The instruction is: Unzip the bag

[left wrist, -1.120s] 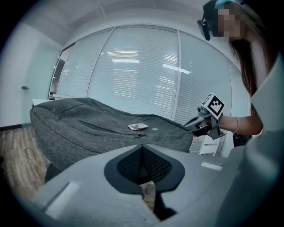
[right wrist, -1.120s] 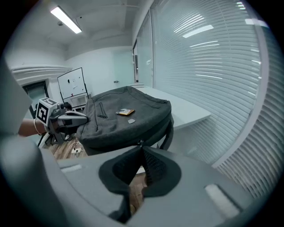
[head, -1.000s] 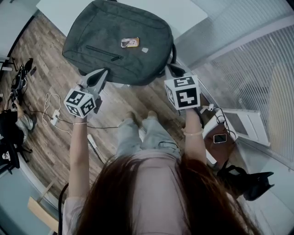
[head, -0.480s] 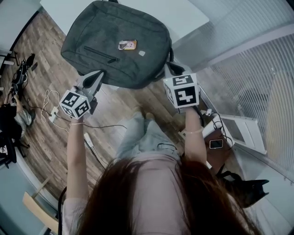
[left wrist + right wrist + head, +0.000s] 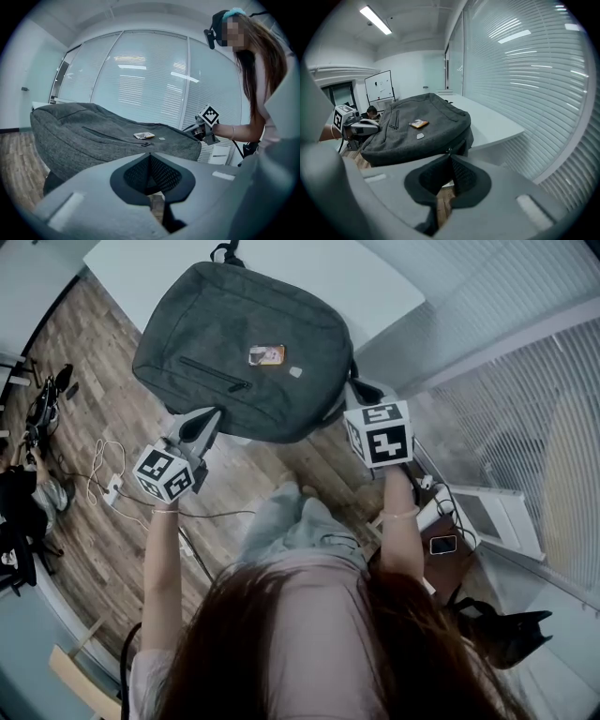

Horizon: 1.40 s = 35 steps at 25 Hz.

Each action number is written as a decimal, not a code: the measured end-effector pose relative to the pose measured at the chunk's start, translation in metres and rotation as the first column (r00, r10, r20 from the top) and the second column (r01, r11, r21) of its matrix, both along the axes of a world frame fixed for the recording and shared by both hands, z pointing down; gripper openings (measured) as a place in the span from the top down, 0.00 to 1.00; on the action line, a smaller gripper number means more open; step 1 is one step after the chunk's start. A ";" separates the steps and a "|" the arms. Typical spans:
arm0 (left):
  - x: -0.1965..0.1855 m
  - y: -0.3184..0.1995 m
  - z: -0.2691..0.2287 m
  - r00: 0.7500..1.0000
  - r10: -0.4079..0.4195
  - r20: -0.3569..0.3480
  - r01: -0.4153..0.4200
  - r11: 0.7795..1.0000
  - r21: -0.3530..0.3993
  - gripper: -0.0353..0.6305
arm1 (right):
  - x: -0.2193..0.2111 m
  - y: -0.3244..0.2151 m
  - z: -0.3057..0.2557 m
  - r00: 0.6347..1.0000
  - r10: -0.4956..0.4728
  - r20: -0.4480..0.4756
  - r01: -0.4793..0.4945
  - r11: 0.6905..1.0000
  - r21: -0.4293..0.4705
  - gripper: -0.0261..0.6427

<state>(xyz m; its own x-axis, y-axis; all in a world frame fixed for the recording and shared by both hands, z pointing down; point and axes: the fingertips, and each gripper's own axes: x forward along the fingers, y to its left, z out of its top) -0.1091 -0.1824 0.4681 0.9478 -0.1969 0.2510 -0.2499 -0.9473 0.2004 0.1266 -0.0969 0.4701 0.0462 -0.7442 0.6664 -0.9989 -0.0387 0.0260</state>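
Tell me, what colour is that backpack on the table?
The backpack is dark heathered grey; the head view shows it best.

Head view: steeply down over bag (image 5: 244,343). Gripper views: low, opposite sides, both facing bag.

No legible text found — the small patch (image 5: 266,354) on the bag (image 5: 216,329) is too blurred to be read.

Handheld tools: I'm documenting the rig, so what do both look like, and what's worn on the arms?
The left tool and right tool are grey and wedge-shaped, with black textured pads. Each carries a white cube with black square markers. Each wrist has a thin band; a short pale sleeve shows.
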 end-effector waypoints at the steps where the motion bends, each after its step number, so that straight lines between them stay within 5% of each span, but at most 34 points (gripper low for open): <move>1: 0.000 0.000 -0.001 1.000 0.004 -0.001 -0.004 1.000 -0.001 0.94 | 0.002 -0.001 -0.001 1.000 0.003 -0.005 -0.003 1.000 0.000 0.95; 20: -0.001 0.004 -0.001 0.998 0.060 0.002 -0.060 0.998 -0.014 0.94 | 0.021 -0.016 -0.005 0.997 -0.033 -0.063 0.030 0.999 -0.044 0.94; 35: 0.006 0.001 -0.008 0.990 -0.079 0.117 0.074 0.996 0.048 0.93 | 0.022 -0.019 -0.002 0.993 -0.120 -0.012 0.120 0.992 -0.036 0.94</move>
